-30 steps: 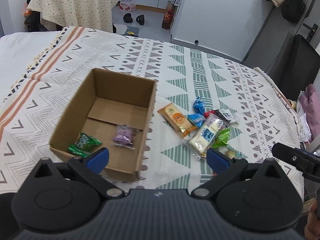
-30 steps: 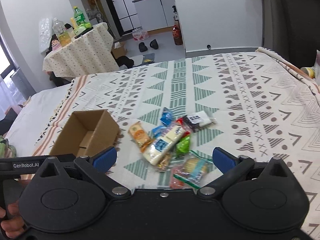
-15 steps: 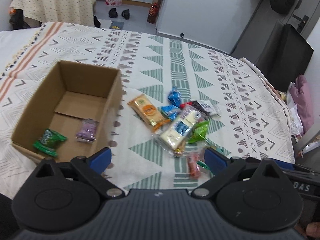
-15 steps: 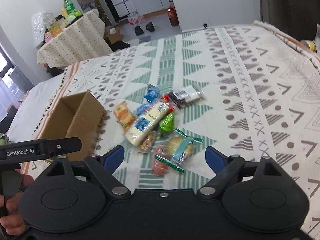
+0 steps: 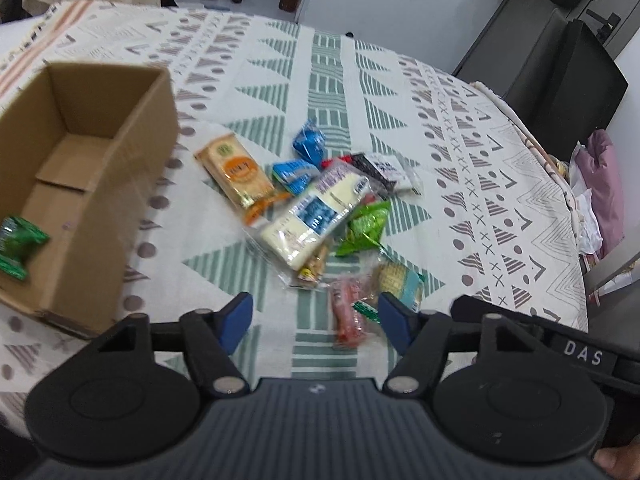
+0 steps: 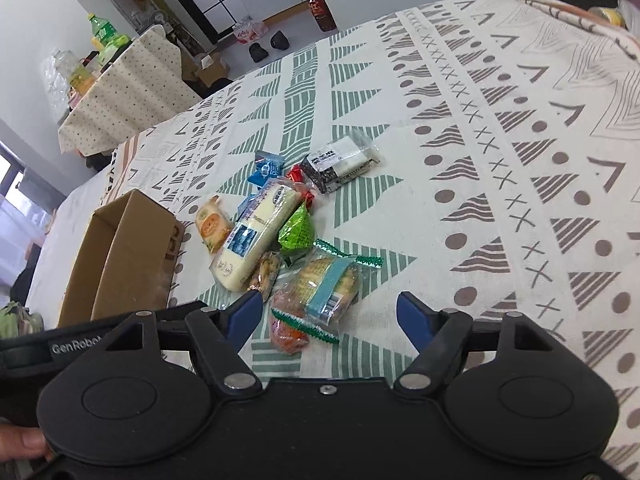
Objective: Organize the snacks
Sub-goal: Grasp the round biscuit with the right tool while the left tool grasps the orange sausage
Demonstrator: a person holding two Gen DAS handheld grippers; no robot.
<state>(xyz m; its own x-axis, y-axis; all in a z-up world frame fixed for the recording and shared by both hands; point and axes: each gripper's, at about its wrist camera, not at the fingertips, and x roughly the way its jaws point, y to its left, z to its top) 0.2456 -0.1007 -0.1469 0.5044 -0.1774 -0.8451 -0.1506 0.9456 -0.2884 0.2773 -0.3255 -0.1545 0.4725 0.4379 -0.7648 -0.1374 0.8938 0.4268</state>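
Observation:
A heap of snack packets lies on the patterned cloth. It includes a long white pack (image 5: 316,216), an orange cracker pack (image 5: 236,176), a green packet (image 5: 364,228), a red packet (image 5: 348,312) and a teal-banded cracker pack (image 6: 328,284). My left gripper (image 5: 315,320) hovers low over the near edge of the heap. Its jaws are closing, with the red packet just inside the right finger and untouched. My right gripper (image 6: 330,316) is also closing, with the teal-banded pack and a red-orange packet (image 6: 288,328) between its fingers; the pads do not press them. The cardboard box (image 5: 80,184) stands left of the heap.
A green snack (image 5: 16,244) lies in the box. The cloth's right edge drops off near a black chair (image 5: 568,80) and pink fabric (image 5: 604,192). A second table with bottles (image 6: 104,40) stands far back. A thumb (image 6: 24,440) shows at the lower left.
Both grippers have come down and closer to the snack heap, and their jaws have narrowed. The left view has slid right, so the purple snack in the box is out of sight.

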